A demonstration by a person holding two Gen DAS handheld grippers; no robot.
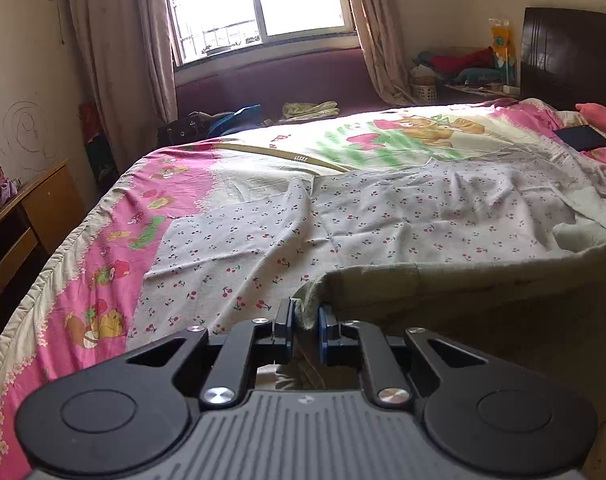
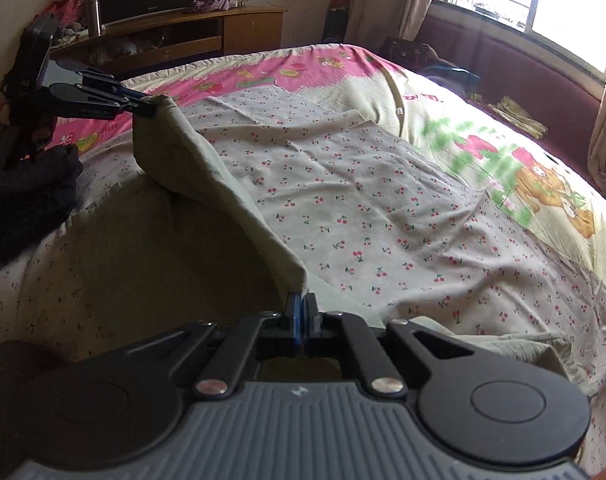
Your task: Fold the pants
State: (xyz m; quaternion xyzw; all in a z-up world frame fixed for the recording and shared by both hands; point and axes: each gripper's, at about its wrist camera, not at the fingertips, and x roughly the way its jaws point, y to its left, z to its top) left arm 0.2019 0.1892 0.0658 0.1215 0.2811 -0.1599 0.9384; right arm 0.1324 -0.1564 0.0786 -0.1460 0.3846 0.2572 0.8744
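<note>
The cherry-print pants point(image 1: 383, 208) lie spread across the bed, seen also in the right wrist view point(image 2: 363, 200). Their near edge is raised off the bed and shows its plain pale underside point(image 2: 223, 184). My left gripper point(image 1: 305, 320) is shut on one corner of that raised edge, with cloth bunched between its blue pads. The right wrist view shows the same left gripper point(image 2: 149, 106) at the upper left, holding the corner up. My right gripper point(image 2: 301, 308) is shut on the other corner, and the edge hangs stretched between the two.
The bed has a pink and cream cartoon sheet point(image 1: 103, 240). A dark flat device point(image 1: 581, 137) lies near the headboard point(image 1: 571, 52). A wooden desk point(image 1: 43, 200) stands left of the bed. A dark garment point(image 2: 31, 200) sits on the near left of the bed, below a TV cabinet point(image 2: 183, 36).
</note>
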